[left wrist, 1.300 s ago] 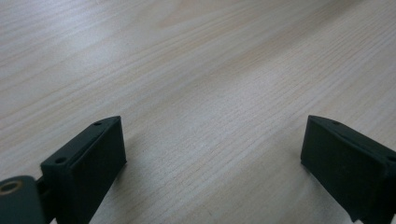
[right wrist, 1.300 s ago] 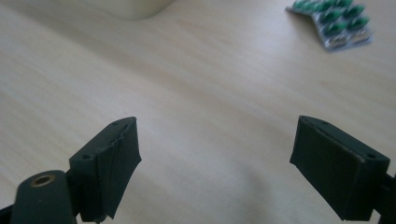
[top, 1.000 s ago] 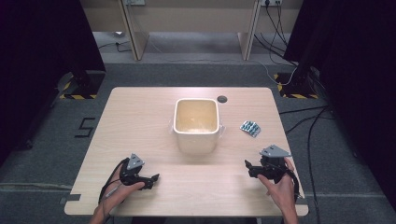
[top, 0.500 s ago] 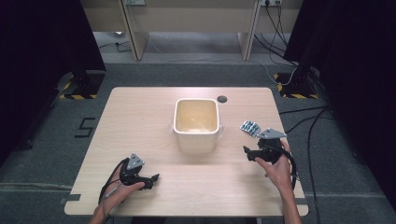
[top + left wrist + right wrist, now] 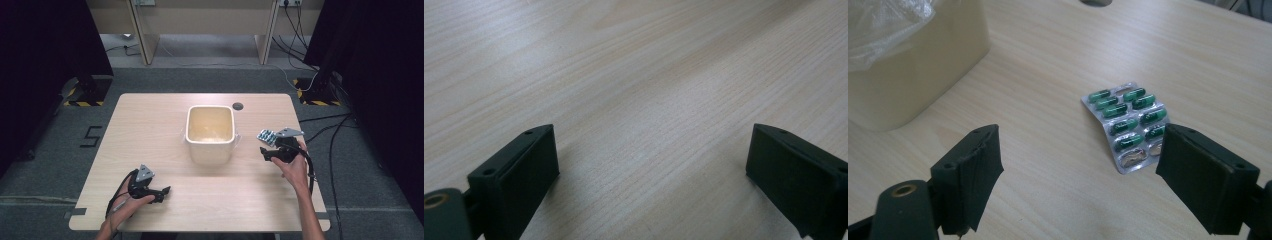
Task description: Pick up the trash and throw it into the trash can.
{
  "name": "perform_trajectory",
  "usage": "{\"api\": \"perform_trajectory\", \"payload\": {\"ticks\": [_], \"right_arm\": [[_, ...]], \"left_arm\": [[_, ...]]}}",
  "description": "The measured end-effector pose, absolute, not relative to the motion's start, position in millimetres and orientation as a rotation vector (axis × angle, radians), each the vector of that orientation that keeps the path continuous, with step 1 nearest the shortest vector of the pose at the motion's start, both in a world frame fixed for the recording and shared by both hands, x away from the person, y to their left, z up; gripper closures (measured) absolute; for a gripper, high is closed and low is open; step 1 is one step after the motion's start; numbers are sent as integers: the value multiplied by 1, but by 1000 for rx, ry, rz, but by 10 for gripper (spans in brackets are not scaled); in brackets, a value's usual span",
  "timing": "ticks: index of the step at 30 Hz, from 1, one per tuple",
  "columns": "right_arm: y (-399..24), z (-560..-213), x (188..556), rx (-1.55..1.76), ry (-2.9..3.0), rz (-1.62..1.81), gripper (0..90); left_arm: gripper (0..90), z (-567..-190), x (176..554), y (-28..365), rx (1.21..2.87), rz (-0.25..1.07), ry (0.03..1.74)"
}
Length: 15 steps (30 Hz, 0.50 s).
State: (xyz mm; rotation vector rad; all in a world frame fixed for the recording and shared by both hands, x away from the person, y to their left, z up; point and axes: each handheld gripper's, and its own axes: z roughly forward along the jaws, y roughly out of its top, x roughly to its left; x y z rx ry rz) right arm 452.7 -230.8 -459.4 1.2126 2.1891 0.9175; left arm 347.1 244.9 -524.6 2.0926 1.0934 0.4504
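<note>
Blister pack (image 5: 1129, 127) of green capsules lies flat on the tabletop (image 5: 150, 130) near the right edge, well apart from the near edge, just right of the cream bin (image 5: 210, 134). A couple of its pockets at the near end look empty and crushed.

Bin sits mid-tabletop, slightly toward the far edge, with a clear plastic liner (image 5: 883, 25) inside. No pack inside as far as the high view shows.

Right gripper (image 5: 272, 148) hovers just short of the pack on its near side. In the right gripper view its fingers (image 5: 970, 175) are spread with nothing between them; the jaws have just been closing a bit, and the pack sits ahead toward the right finger, not yet pinched.

Left gripper (image 5: 159, 191) rests near the front-left corner, fingers (image 5: 519, 172) spread wide over bare wood, holding nothing.

A small dark round hole (image 5: 238, 106) sits by the far edge.

Progress: early. The approach looks nearly done; grasp, lift and likely drop into the bin all remain. Flat foil may be hard to pinch.
</note>
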Motion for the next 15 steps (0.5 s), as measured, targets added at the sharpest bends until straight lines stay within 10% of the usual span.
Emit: {"api": "perform_trajectory", "payload": {"ticks": [15], "right_arm": [[-225,-459,486,1222,2207,849,168]], "left_arm": [[56,-525,347,245,2093,449,1093]]}}
